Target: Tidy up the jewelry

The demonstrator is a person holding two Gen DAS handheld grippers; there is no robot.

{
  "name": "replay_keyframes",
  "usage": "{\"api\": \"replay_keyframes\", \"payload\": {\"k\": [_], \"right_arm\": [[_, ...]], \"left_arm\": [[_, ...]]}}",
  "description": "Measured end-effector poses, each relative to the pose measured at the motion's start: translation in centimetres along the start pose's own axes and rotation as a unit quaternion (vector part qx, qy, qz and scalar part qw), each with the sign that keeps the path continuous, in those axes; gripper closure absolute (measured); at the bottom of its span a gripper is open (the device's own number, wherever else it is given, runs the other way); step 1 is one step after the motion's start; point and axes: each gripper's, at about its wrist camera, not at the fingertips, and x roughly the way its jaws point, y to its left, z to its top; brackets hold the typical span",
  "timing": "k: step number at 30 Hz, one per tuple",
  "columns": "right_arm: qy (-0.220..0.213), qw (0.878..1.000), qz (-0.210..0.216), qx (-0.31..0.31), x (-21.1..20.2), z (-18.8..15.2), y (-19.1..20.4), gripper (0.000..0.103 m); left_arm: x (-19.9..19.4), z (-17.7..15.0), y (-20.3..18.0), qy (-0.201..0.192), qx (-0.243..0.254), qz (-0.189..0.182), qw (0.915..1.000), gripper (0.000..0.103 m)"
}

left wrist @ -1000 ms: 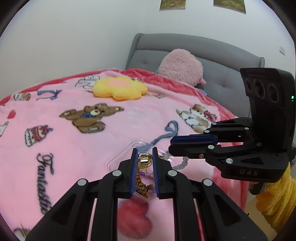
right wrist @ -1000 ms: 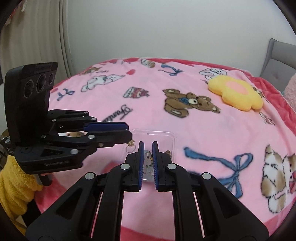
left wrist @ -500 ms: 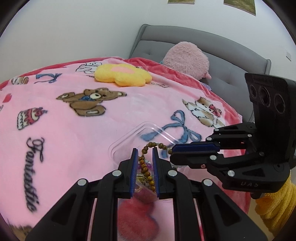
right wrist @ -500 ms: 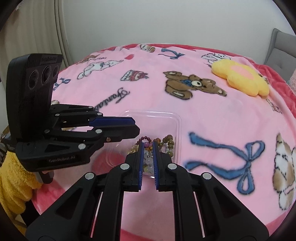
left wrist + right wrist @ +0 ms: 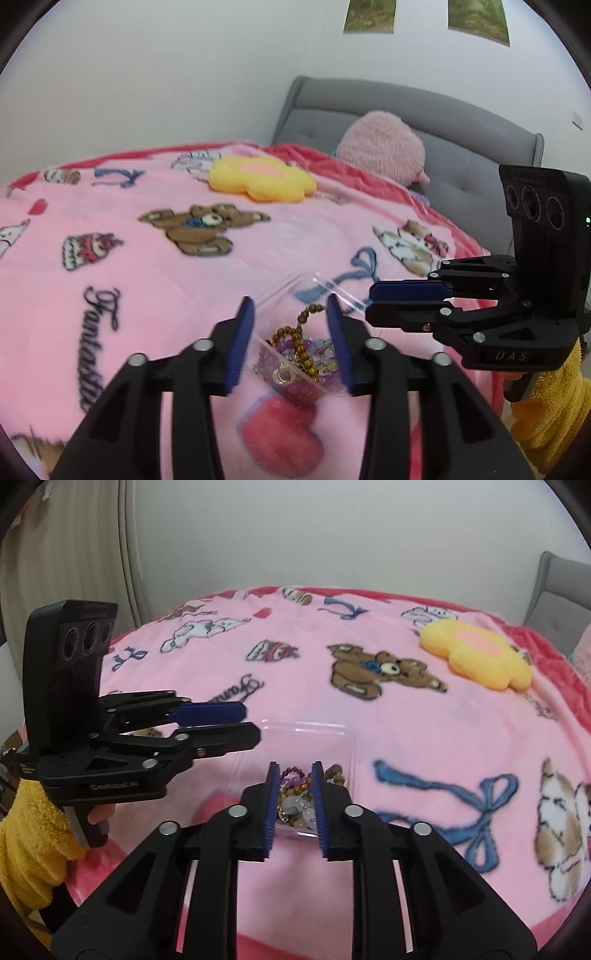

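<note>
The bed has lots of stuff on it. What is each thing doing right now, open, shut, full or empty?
Left gripper: just opened, holds nothing.
Right gripper: just opened a little, holds nothing.
Clear box: lidless, on blanket.
Bead jewelry: piled inside box.
Flower cushion: lying flat.

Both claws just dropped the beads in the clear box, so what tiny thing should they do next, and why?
Probably lift both away. The left gripper and right gripper have just been opening, with nothing pinched between them, and the beaded jewelry now lies piled in the clear plastic box on the pink blanket. Backing off should avoid snagging a strand.
</note>
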Motion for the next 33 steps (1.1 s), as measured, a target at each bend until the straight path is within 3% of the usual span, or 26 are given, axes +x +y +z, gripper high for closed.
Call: {"api": "replay_keyframes", "payload": {"k": [6,9,11,13,22,33], "right_arm": [[-0.035,0.999,-0.025,-0.003,-2.7,-0.4,-0.3,0.066],[-0.065,0.997,-0.036,-0.001,-4.2,-0.9,-0.5,0.036],[-0.084,0.995,-0.054,-0.003,-5.2,-1.4,-0.5,0.026],[-0.094,0.994,-0.052,-0.006,-5.7,-1.8,-0.4,0.008],[-0.103,0.990,-0.094,-0.033,-5.3,-3.9,1.0,0.008],[-0.089,0.993,-0.073,-0.004,-3.9,-4.7,0.2,0.008]], "left_arm": [[-2.9,-0.2,-0.6,-0.044,0.014,0.033,0.9984,0.031],[-3.9,-0.2,-1.1,-0.046,0.032,0.042,0.9975,0.018],[-4.5,-0.3,-1.7,-0.047,0.045,0.046,0.9968,0.014],[-4.8,-0.4,-2.1,-0.052,0.054,0.049,0.9960,0.008],[-4.3,-1.4,-3.2,-0.047,0.086,0.081,0.9919,0.005],[-2.8,-2.5,-2.5,-0.023,0.082,0.074,0.9936,0.005]]}}
